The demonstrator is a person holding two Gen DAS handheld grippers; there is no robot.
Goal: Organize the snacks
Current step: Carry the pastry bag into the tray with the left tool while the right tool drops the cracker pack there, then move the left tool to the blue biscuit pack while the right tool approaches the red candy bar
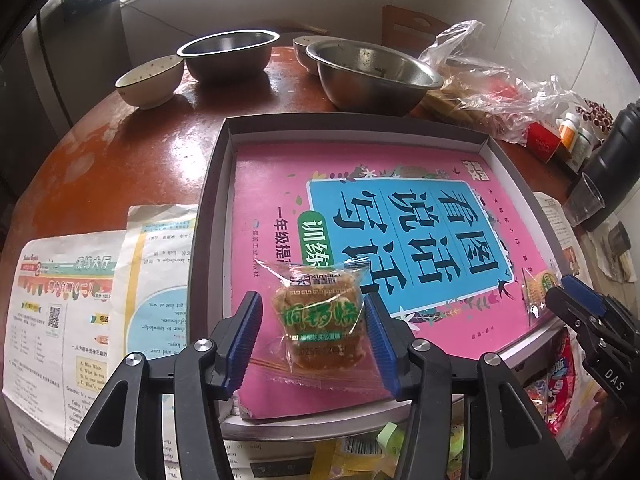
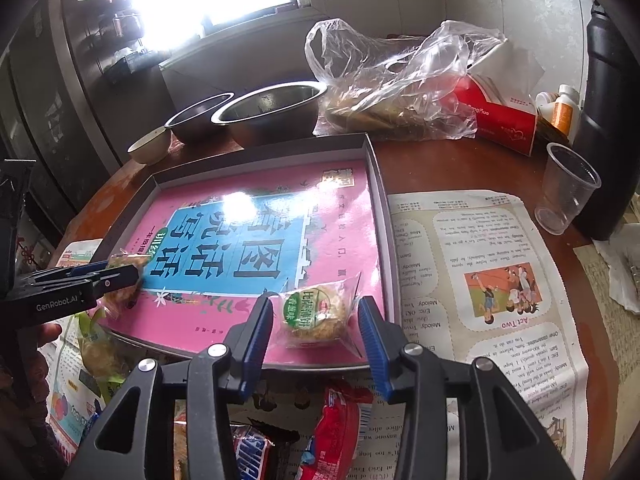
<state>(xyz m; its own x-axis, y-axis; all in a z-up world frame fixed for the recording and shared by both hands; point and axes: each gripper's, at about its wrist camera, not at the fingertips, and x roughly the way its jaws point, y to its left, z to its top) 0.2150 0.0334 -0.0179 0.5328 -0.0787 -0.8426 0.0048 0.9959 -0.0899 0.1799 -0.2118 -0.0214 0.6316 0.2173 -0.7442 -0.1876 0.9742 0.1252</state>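
Note:
A grey shallow box point(image 1: 216, 184) holds a pink book point(image 1: 280, 184). My left gripper point(image 1: 314, 338) is open around a brown cake in a clear wrapper with green writing point(image 1: 320, 320), which lies on the book near the box's front left. My right gripper point(image 2: 318, 330) is open around a pale round pastry with a green label point(image 2: 316, 316), lying on the book point(image 2: 340, 208) at the front right corner of the box point(image 2: 382, 216). The left gripper also shows in the right wrist view point(image 2: 120, 274), the right one in the left wrist view point(image 1: 576, 300).
Loose snack packs lie in front of the box: a red pack point(image 2: 340, 424), a dark bar point(image 2: 256, 452), yellow-green packs point(image 1: 360, 452). Steel bowls point(image 1: 372, 72), a ceramic bowl point(image 1: 150, 80), a plastic bag point(image 2: 400, 80), a plastic cup point(image 2: 568, 188), bottles and a red carton point(image 2: 500, 120) stand behind. Newspaper point(image 2: 480, 264) covers the round table.

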